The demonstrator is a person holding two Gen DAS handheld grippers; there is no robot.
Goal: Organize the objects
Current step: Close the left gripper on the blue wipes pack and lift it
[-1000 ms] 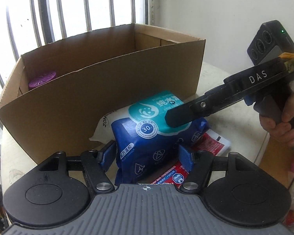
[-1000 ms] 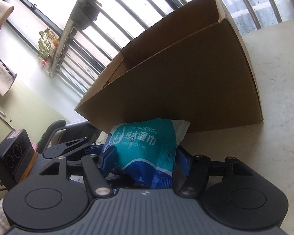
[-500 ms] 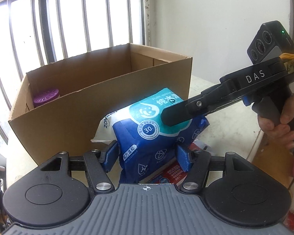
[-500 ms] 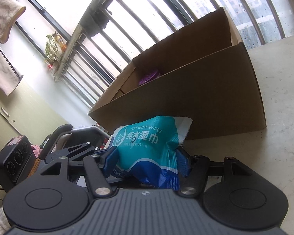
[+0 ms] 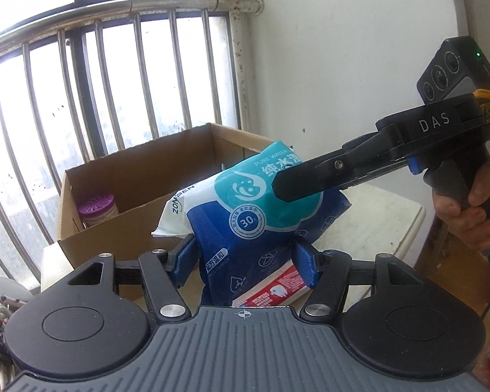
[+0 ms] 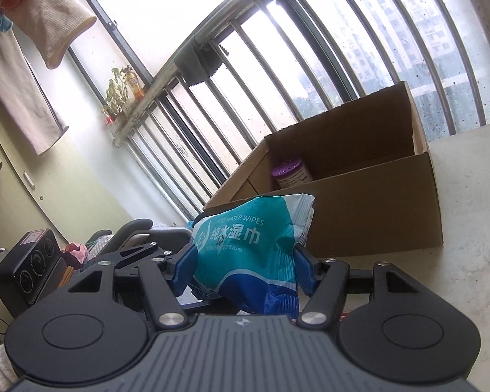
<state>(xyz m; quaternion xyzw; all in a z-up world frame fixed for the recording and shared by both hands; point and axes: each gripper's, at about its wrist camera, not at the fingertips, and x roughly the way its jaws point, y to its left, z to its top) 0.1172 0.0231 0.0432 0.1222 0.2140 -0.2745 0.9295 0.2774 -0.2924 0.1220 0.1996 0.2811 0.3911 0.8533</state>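
Observation:
A blue and teal pack of wet wipes (image 5: 245, 215) is held up in front of the open cardboard box (image 5: 137, 176), about level with its near rim. My left gripper (image 5: 245, 263) is shut on the pack's lower end, a blue pad on either side. My right gripper (image 6: 243, 268) is shut on the teal end of the same pack (image 6: 245, 245). In the left wrist view its black finger (image 5: 310, 179) lies across the pack from the right, and a hand (image 5: 457, 209) holds its grip. A purple-lidded jar (image 5: 96, 209) stands inside the box.
A red and white packet (image 5: 271, 290) lies on the pale table (image 5: 392, 209) under the pack. Window bars (image 5: 140, 75) run behind the box, a white wall on the right. In the right wrist view the box (image 6: 375, 202) stands on the table (image 6: 467, 294), with clothes (image 6: 32, 65) hanging at the upper left.
Both grippers have risen with the wipes pack between them. It has come off the red packet and up to the box's rim, and the box's inside and the jar show more.

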